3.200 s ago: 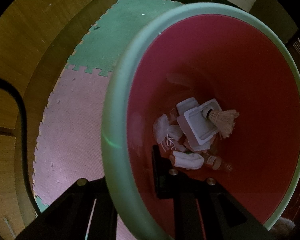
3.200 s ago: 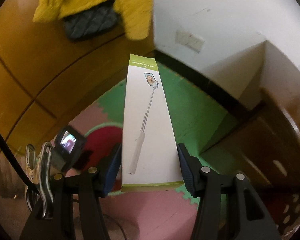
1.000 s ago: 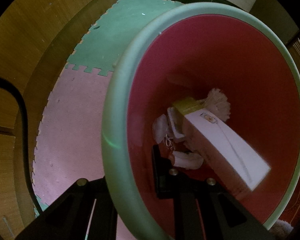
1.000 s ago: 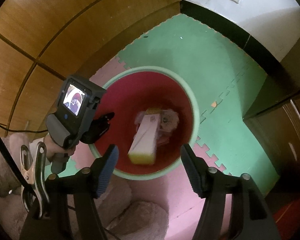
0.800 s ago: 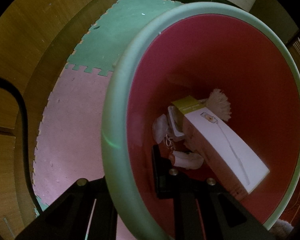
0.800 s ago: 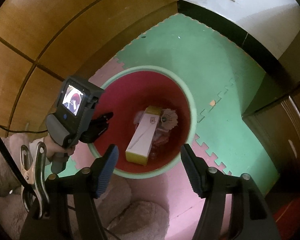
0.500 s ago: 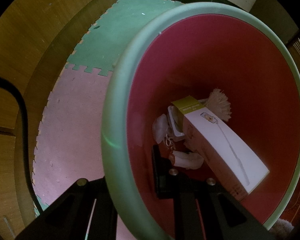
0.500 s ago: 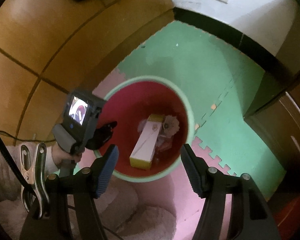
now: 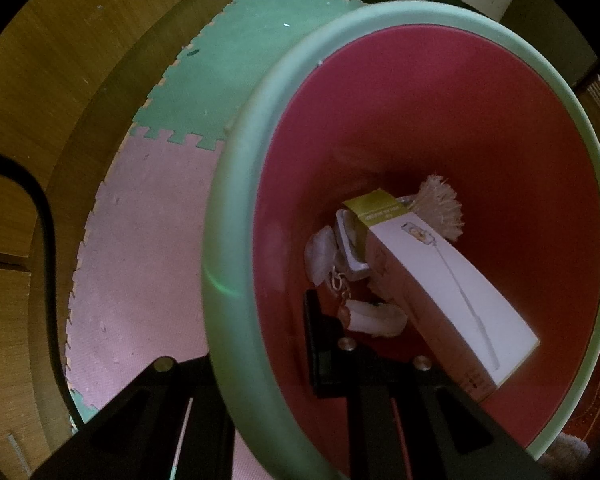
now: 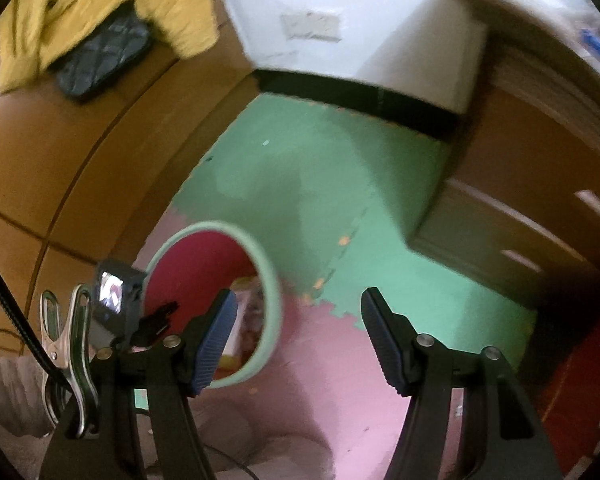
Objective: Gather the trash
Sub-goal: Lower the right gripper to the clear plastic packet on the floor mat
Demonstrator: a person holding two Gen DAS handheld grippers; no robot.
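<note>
Left gripper (image 9: 259,364): clamped on the bin's green rim at the lower centre of the left wrist view; one finger is seen outside the wall, the other inside. In the right wrist view it is seen at lower left, at the bin's near edge.
Right gripper (image 10: 295,340): released; two blue-padded fingers are spread wide at the bottom of the right wrist view, and nothing is held between them.
Bin (image 9: 235,184): one, green outside and red inside; it fills the right of the left wrist view and is set on the floor mats.
Box (image 9: 448,284): one, white with yellow-green ends, lying inside the bin on the other trash. Its long axis runs from the frame's centre toward the lower right; the yellow-green end at centre points down into the bin, and the lower-right end leans against the red wall. A selfie stick is drawn along its length.
Shuttlecock (image 9: 440,206): one, just past the box's deep end, feathers toward the upper right.
Other trash: a few small white pieces are seen left of the box; an exact count cannot be told.
Mats: two colours, green (image 10: 340,184) at centre and pink (image 10: 340,380) below it, joined by toothed edges.
Jacket (image 10: 99,8): one, yellow, at upper left of the right wrist view, blurred.
</note>
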